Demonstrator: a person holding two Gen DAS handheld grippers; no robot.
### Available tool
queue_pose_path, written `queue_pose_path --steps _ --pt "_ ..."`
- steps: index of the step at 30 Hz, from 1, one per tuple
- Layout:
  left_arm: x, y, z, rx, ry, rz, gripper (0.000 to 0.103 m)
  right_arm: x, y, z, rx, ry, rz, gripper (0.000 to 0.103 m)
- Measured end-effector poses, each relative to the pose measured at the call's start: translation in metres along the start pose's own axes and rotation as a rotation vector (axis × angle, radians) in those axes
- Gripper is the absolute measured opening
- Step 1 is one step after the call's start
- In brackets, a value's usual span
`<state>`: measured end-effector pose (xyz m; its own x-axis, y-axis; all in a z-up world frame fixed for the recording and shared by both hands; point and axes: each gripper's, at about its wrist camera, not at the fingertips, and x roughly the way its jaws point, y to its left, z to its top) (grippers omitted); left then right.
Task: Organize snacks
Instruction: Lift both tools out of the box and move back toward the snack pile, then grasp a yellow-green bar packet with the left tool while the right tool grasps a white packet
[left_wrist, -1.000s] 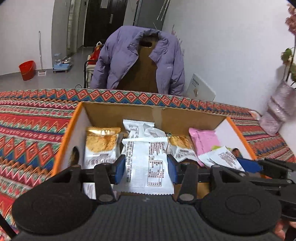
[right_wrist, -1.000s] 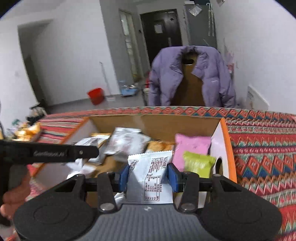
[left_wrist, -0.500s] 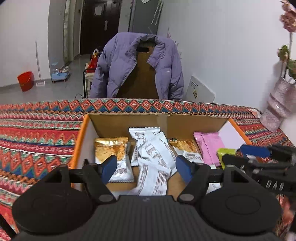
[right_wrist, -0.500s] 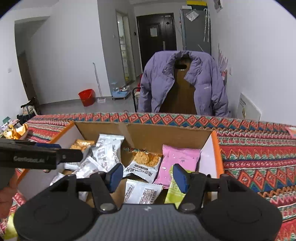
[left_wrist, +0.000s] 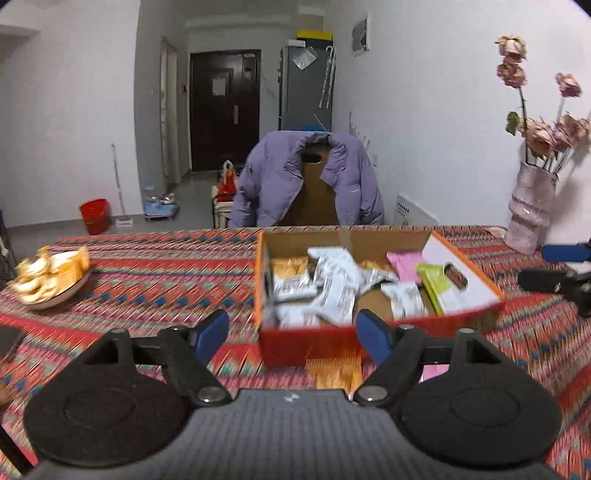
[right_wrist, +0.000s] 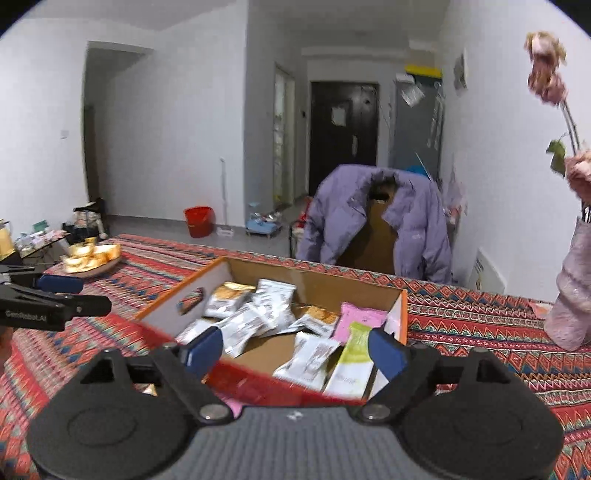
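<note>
With both the left gripper (left_wrist: 291, 332) and the right gripper (right_wrist: 293, 349) spread wide and empty, the next reach probably goes to the shallow plate of gold-wrapped snacks (left_wrist: 48, 275) at far left, and it is best to carry one packet low into the orange-edged cardboard box (left_wrist: 314, 341).

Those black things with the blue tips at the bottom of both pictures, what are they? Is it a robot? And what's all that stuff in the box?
Not a robot. A person holds two grabbing tools, one in each hand, and each tool has a camera looking out along its two blue-tipped fingers. One picture comes from the left gripper, the other from the right gripper. Both are open and hold nothing.

In front of them, on a table with a colourful zigzag tablecloth, sits a cardboard box with orange edges. Inside are snack packets: white ones, a gold one, a pink one and a green one.

Off to the left stands a plate of gold-wrapped snacks. On the right is a pink vase with flowers.
</note>
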<state>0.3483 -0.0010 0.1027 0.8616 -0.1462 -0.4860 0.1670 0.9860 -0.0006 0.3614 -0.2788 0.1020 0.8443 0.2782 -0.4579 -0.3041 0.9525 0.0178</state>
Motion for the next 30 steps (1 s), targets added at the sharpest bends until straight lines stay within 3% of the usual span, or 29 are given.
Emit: queue_pose_path --steps 8,14,24,30 --pt "-0.083 0.002 -0.064 -0.099 -0.027 0.063 0.083 -0.07 0.044 -0.048 -0.031 -0.035 0.006 0.087" --pt "-0.122 -0.009 -0.106 -0.089 0.0 0.121 0.083 -0.102 0.075 -0.094 -0.03 0.001 0.035 0.095" --pt "-0.149 -0.008 -0.139 -0.091 0.027 0.143 0.083 -0.13 0.109 -0.142 -0.004 0.047 0.042 0.095" --pt "-0.148 -0.005 -0.156 -0.101 0.081 0.115 0.083 -0.134 0.115 -0.159 0.06 0.072 0.038 0.095"
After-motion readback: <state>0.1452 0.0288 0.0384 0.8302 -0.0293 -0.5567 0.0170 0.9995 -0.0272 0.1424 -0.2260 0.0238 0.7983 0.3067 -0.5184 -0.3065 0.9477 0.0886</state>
